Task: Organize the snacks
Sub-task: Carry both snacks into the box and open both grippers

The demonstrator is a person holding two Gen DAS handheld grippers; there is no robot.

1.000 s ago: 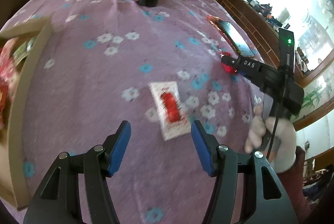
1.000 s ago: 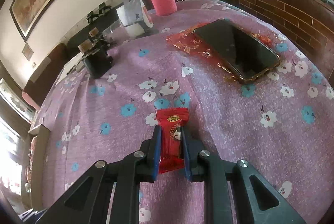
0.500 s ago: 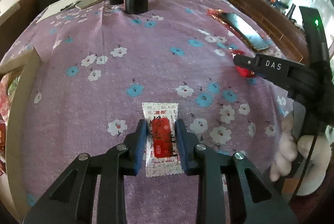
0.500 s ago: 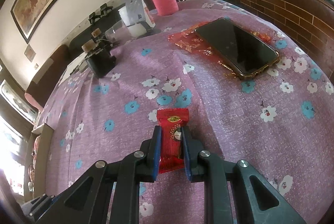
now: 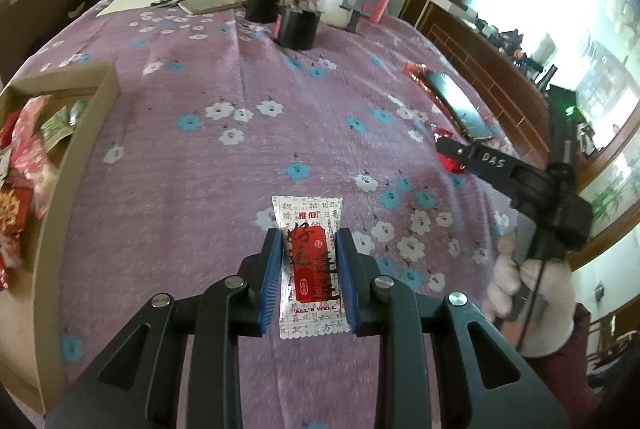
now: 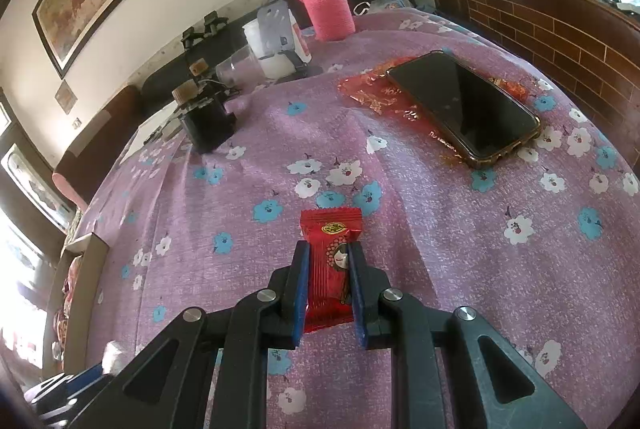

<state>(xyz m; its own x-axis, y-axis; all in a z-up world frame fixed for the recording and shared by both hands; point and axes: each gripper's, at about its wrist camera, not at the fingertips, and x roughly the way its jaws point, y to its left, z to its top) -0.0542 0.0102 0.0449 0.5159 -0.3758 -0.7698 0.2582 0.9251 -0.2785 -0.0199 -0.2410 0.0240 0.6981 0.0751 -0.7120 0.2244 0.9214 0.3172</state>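
**A:** What has the left gripper (image 5: 308, 241) got?

**B:** A white snack packet (image 5: 311, 265) with a red label and red characters. The jaws have just been closing, and now both blue pads (image 5: 270, 281) press its long sides, so it is clenched on the packet. The packet's far end sticks out past the fingertips, over the purple flowered tablecloth (image 5: 192, 181), towards the near edge of the surface.

**A:** And the right gripper (image 6: 328, 249)?

**B:** Clenched too, on a red snack packet (image 6: 329, 269) with a small yellow emblem near its far end. From the left wrist view that gripper sits near the right edge of the surface, a gloved hand (image 5: 532, 293) on its handle.

**A:** Where do the other snacks sit?

**B:** In a cardboard box (image 5: 84, 133) at the left edge, with red, pink and green wrappers piled inside.

**A:** Anything else on the cloth?

**B:** A dark phone (image 6: 464, 105) lies on a red foil wrapper (image 6: 372, 93) near the right edge. Along the far edge stand two dark jars (image 5: 296, 23) with cork stoppers, a white container (image 5: 338, 3) and a bottle in a pink sleeve (image 6: 326, 5).
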